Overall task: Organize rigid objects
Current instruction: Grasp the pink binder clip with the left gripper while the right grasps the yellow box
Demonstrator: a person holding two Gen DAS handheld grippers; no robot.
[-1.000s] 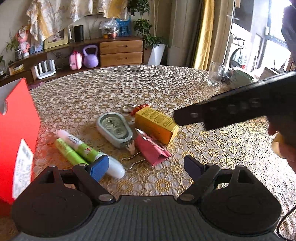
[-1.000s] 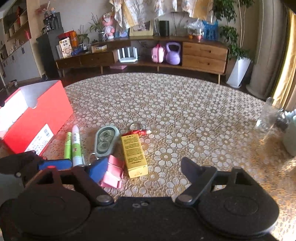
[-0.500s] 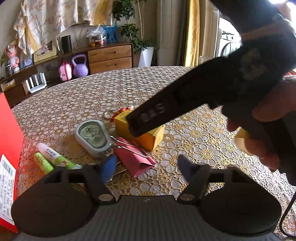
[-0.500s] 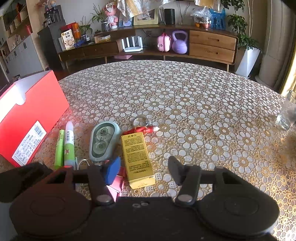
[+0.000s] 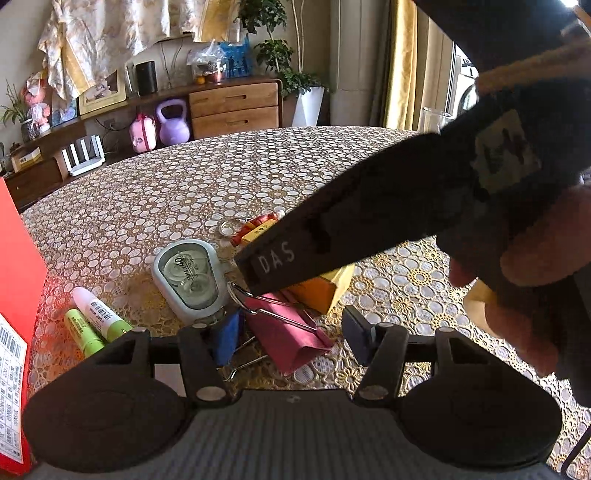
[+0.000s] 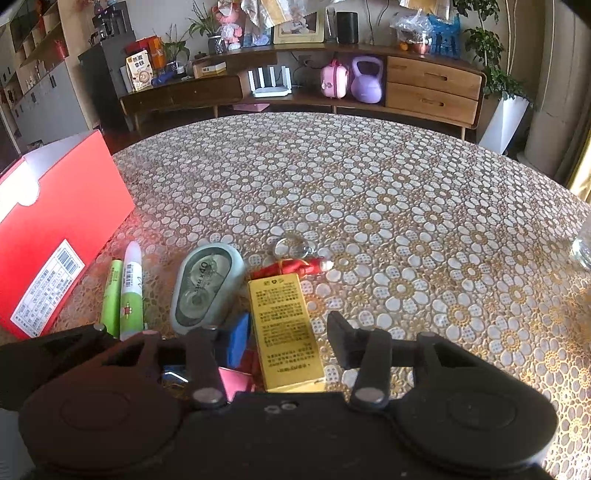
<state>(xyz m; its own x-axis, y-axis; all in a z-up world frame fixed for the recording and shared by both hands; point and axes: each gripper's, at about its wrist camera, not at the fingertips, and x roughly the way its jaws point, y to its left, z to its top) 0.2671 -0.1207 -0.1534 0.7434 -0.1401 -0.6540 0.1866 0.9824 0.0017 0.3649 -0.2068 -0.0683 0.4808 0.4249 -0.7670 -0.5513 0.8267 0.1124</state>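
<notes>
Round table (image 6: 369, 192) ahead under lace floral cloth, sunlit from the right. Beyond it a long wooden sideboard (image 6: 432, 88) against a pale wall, drawers at its right end. On its low shelf: purple kettlebell (image 6: 366, 79), pink case (image 6: 334, 79), white router (image 6: 269, 82). Potted plant (image 6: 498, 74) far right beside yellow curtain (image 5: 404, 62). Dark cabinet (image 6: 107, 77) far left. Patterned fabric (image 5: 110, 33) hangs above.

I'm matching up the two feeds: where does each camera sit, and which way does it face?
Left wrist: on the left gripper, facing the pink binder clip; the right gripper's finger and right hand cross it.
Right wrist: on the right gripper, facing the yellow box.
Shared: tape dispenser, red box, sideboard.
</notes>
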